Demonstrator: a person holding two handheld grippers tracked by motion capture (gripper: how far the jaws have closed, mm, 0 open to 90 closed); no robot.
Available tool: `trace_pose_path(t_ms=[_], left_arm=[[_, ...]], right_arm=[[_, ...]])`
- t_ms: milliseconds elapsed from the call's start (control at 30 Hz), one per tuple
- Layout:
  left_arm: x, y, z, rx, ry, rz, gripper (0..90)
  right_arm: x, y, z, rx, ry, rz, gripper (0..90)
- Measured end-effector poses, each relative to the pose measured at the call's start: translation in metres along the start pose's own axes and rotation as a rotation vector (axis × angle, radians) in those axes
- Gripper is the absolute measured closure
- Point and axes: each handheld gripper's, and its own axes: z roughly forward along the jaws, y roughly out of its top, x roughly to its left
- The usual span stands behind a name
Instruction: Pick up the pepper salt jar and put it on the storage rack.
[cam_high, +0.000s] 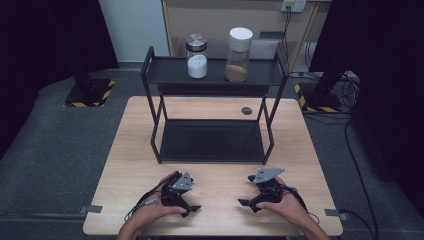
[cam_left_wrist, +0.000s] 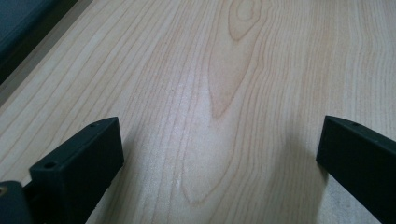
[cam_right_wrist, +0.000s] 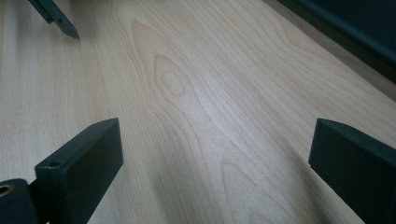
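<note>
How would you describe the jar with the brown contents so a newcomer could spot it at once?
Start at the black metal two-tier shelf standing at the far side of the light wooden table. On its top tier stand two clear jars side by side. The tall clear jar with the white lid is the right one, brown-filled at the bottom, unlike the shorter clear jar of white powder.

Two-tier black rack with two jars, set amid studio clutter

The black metal rack (cam_high: 170, 71) stands at the far half of the wooden table (cam_high: 300, 150). On its top shelf a metal-lidded glass jar of white powder (cam_high: 197, 56) stands upright just beside a taller white-lidded jar of brown granules (cam_high: 238, 55); the lower shelf (cam_high: 210, 140) is bare. A small dark disc (cam_high: 246, 110) lies by the rack's far right leg. On the grey carpet (cam_high: 50, 150), hazard-striped stand bases (cam_high: 90, 92) flank the table, and black cables (cam_high: 350, 135) trail at the right.
</note>
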Motion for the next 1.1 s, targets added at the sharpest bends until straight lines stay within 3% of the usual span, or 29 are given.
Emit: trace_pose_path(t_ms=[400,700,1100], left_arm=[[-0.001,0.000,0.000,0.002,0.003,0.000,0.0],[-0.001,0.000,0.000,0.002,0.002,0.000,0.0],[-0.001,0.000,0.000,0.000,0.005,-0.004,0.0]], right_arm=[[0.005,-0.001,0.003,0.039,-0.026,-0.013,4.3],[0.017,0.004,0.007,0.069,-0.065,-0.062,2.6],[0.017,0.004,0.007,0.069,-0.065,-0.064,2.3]])
